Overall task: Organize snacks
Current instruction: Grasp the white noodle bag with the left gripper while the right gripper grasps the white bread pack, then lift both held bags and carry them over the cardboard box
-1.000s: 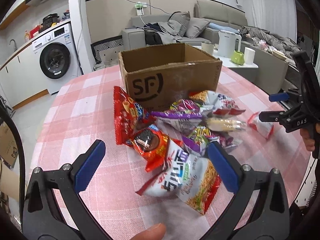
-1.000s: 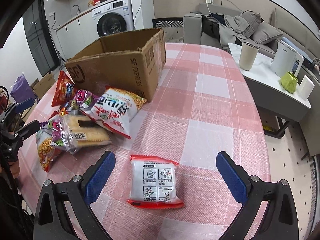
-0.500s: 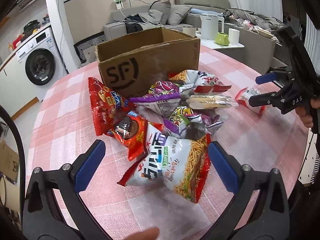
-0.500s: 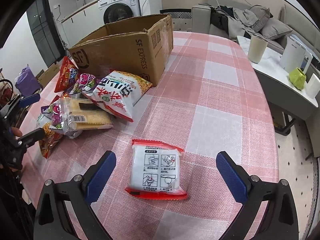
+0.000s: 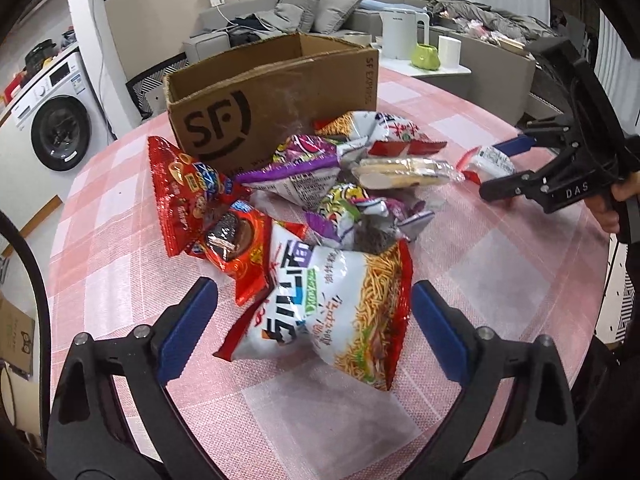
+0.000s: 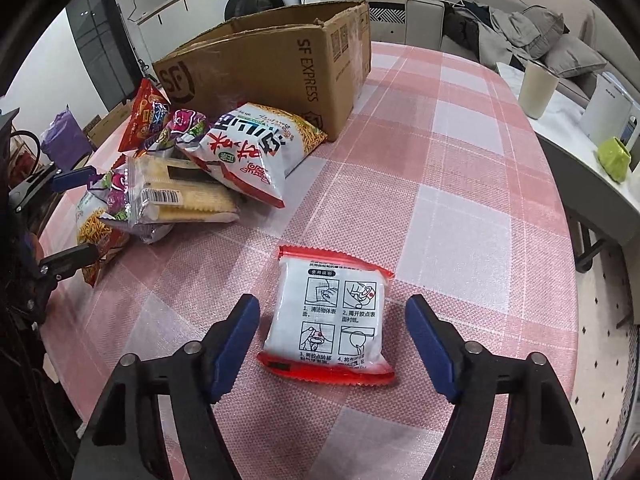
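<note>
In the right wrist view we see a small white packet with red edges (image 6: 326, 320) lying flat on the pink checked desk (image 6: 460, 168), low in the frame and apart from the other snacks. Our right gripper (image 6: 332, 344) has it between its blue fingers (image 6: 234, 344); they have just been closing in, yet a gap shows on either side, so nothing is gripped.

In the left wrist view, a white and red noodle-snack bag (image 5: 332, 312) sits at lower centre, the nearest of a heap of snacks (image 5: 304, 200). Our left gripper (image 5: 314, 332) straddles it with fingers (image 5: 188, 332) spread wide; they have just narrowed a little, and we see no pad pressing the bag.

Behind it the heap holds a red bag (image 5: 180, 188), an orange cookie packet (image 5: 236, 248), purple bags (image 5: 296, 168) and a clear cracker pack (image 5: 404, 170). The heap rests against an open cardboard box (image 5: 276, 96) at upper centre. At the right edge the other gripper reaches the small packet (image 5: 486, 160). A washing machine (image 5: 56, 120) stands at far left.
</note>
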### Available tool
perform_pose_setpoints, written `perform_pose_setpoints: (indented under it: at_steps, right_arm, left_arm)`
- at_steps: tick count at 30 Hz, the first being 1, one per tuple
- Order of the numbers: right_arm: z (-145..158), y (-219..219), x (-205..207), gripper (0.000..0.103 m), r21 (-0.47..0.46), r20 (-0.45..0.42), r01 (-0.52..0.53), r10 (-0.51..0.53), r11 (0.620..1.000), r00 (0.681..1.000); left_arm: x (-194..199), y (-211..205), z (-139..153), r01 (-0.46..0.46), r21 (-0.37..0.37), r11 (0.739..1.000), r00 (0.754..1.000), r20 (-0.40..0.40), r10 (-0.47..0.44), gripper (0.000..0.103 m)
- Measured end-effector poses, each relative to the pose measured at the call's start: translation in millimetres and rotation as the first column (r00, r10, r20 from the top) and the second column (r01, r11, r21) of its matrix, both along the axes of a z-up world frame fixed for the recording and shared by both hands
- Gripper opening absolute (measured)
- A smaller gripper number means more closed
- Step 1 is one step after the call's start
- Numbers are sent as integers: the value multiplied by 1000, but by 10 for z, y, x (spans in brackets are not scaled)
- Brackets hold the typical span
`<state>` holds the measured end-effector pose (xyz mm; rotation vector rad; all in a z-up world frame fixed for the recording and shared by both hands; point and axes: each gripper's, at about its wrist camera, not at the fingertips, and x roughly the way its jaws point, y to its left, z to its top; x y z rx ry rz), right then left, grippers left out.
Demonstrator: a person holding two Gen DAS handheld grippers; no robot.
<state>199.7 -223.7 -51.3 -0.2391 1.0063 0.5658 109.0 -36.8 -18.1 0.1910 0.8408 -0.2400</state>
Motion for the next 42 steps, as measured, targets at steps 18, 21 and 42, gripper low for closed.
perform_pose_setpoints:
  at_steps: [18, 21, 42]
  right_arm:
    - [40, 64, -72, 47, 39, 13, -56, 56, 998, 998]
    - [37, 82, -80, 47, 36, 15, -63, 62, 997, 998]
    - [295, 56, -181, 47, 133, 93, -95, 83, 987, 992]
  left_arm:
    - [-31, 21, 11, 56, -67, 996, 998, -34, -58, 52]
    - [-42, 27, 17, 54, -69, 996, 998, -34, -57, 52]
    - [-165, 145, 326, 58, -154, 986, 998, 11, -57, 51]
